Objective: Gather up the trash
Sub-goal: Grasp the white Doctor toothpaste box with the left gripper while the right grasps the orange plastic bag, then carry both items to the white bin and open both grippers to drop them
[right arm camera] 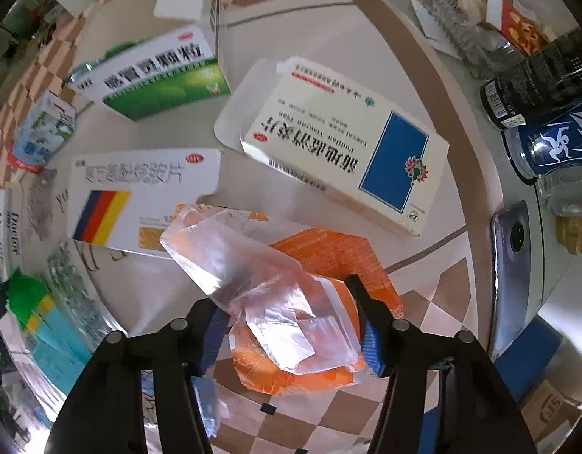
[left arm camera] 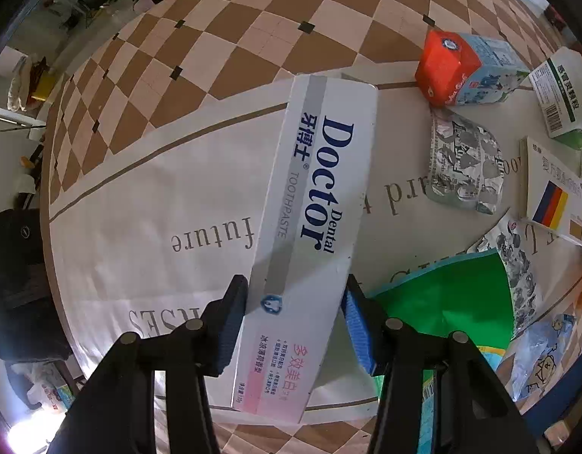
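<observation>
One white toothpaste box [left arm camera: 306,234], printed "Doctor" in blue, sat clamped in the left gripper [left arm camera: 294,321] above the tablecloth [left arm camera: 147,196]; the right gripper [right arm camera: 291,325] pinched one clear plastic wrapper [right arm camera: 268,295] over orange packaging [right arm camera: 336,261]; three medicine boxes lay beyond.

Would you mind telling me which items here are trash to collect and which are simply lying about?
Trash for the job:
toothpaste box, held in the left gripper
clear plastic bag, between the right gripper fingers
orange wrapper
blue-square medicine box

Probably just lying about:
phone
dark bottle
</observation>
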`<action>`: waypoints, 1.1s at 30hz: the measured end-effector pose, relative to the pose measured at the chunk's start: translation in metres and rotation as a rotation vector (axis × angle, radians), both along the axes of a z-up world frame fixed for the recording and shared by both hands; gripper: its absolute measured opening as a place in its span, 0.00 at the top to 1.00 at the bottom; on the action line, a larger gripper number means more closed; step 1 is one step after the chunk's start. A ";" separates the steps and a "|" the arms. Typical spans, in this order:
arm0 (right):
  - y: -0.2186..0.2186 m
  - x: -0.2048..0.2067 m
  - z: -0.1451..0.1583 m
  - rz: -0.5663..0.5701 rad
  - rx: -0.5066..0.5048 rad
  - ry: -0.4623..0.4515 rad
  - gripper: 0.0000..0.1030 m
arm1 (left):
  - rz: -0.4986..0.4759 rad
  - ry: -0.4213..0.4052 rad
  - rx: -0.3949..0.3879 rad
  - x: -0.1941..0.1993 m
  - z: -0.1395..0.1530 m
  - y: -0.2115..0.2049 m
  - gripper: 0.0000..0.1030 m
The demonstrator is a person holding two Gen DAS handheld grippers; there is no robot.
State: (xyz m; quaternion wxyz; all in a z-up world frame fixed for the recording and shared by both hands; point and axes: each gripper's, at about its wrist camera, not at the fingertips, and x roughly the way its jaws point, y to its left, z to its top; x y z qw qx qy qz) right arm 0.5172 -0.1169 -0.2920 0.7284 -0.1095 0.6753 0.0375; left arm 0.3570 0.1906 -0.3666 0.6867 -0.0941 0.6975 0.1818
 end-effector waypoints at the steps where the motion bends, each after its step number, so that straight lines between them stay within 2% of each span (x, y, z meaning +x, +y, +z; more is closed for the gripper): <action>1: 0.001 0.000 0.005 0.001 0.005 -0.009 0.55 | 0.010 -0.007 0.006 -0.004 0.003 0.003 0.55; 4: 0.002 -0.005 0.021 -0.003 0.044 -0.031 0.62 | 0.035 -0.034 0.012 -0.012 0.015 0.007 0.55; 10: 0.000 -0.021 0.058 0.003 0.128 -0.082 0.70 | 0.074 -0.098 0.037 -0.030 0.049 0.007 0.56; 14: 0.001 -0.037 0.076 0.028 0.186 -0.099 0.72 | 0.095 -0.136 0.043 -0.050 0.069 -0.001 0.56; 16: 0.010 -0.049 0.070 0.048 0.190 -0.099 0.72 | 0.099 -0.126 0.036 -0.056 0.063 -0.008 0.56; 21: 0.017 -0.063 0.043 0.053 0.185 -0.052 0.72 | 0.151 -0.023 -0.009 -0.066 0.010 -0.001 0.56; 23: 0.020 -0.064 0.037 0.051 0.182 -0.036 0.72 | 0.179 -0.014 -0.041 -0.069 -0.005 0.007 0.54; 30: 0.028 -0.060 0.022 0.059 0.165 -0.006 0.71 | 0.176 -0.001 -0.044 -0.065 -0.023 0.019 0.56; 33: 0.033 -0.062 0.022 0.068 0.178 -0.011 0.72 | 0.174 -0.024 -0.018 -0.066 -0.012 0.016 0.57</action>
